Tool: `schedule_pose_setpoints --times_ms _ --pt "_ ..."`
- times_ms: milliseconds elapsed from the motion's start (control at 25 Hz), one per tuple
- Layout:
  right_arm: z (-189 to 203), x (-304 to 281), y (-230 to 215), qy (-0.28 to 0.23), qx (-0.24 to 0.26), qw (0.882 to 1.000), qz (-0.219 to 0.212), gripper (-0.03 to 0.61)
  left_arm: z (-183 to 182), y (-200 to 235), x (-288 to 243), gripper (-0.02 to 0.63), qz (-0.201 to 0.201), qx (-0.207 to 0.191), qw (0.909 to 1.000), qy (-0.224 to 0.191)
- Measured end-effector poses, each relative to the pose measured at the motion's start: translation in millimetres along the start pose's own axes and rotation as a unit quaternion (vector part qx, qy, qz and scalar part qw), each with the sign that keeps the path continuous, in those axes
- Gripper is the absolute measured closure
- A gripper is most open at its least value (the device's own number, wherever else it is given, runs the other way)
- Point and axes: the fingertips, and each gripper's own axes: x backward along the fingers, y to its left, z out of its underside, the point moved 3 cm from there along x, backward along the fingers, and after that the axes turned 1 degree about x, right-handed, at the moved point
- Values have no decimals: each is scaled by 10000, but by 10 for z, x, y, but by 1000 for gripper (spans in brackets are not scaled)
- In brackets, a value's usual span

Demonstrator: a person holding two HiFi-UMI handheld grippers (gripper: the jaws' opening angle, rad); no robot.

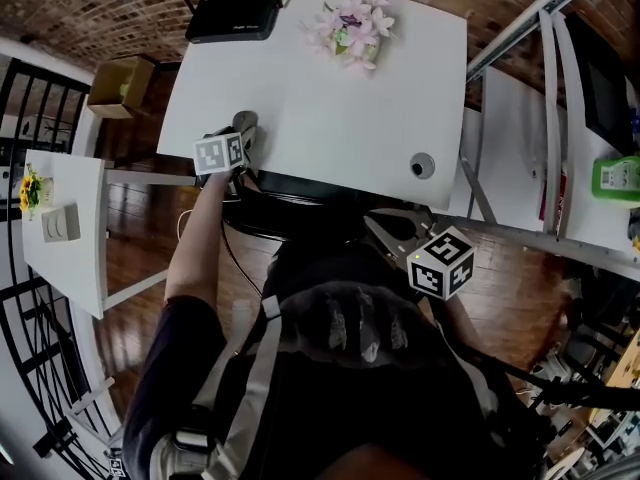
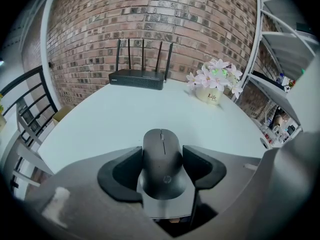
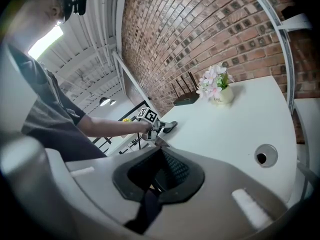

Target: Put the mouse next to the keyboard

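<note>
Right now I am watching the left gripper [image 1: 243, 130] clamping the black mouse [image 2: 161, 151] between its two dark pads, one pad pressing each flank, with the mouse's nose pointing out over the white table [image 1: 330, 98]. In the head view the mouse is sitting at the table's left edge, toward the upper left of the frame; I cannot tell whether it is touching the top or hovering just above it. The right gripper [image 3: 161, 170] is hanging low at the lower right of the head view, off the table's near edge, its jaws pressed together with nothing between them. At the table's far side, a small cream pot [image 2: 209, 95] is holding a bunch of pale pink flowers [image 1: 352, 20], and a black router [image 1: 232, 14] is standing beside it with its antennas up. Off the table, at the upper left, a cardboard box [image 1: 120, 85] is lying open on the wooden floor; its contents are too small to make out.
</note>
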Motion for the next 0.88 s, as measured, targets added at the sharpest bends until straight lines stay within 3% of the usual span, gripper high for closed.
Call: schedule_pose_setpoints --times_ms 200,400,880 --pt "30 -22 -4 39 -47 10000 -34 574 4 -17 -29 336 -105 -283 9993 203" --pt "40 -73 10 37 -75 10000 -53 574 5 -14 -37 337 -7 -243 9990 380" --pt "-49 -276 100 89 -84 9999 78 574 35 -101 -33 342 228 -353 9986 330"
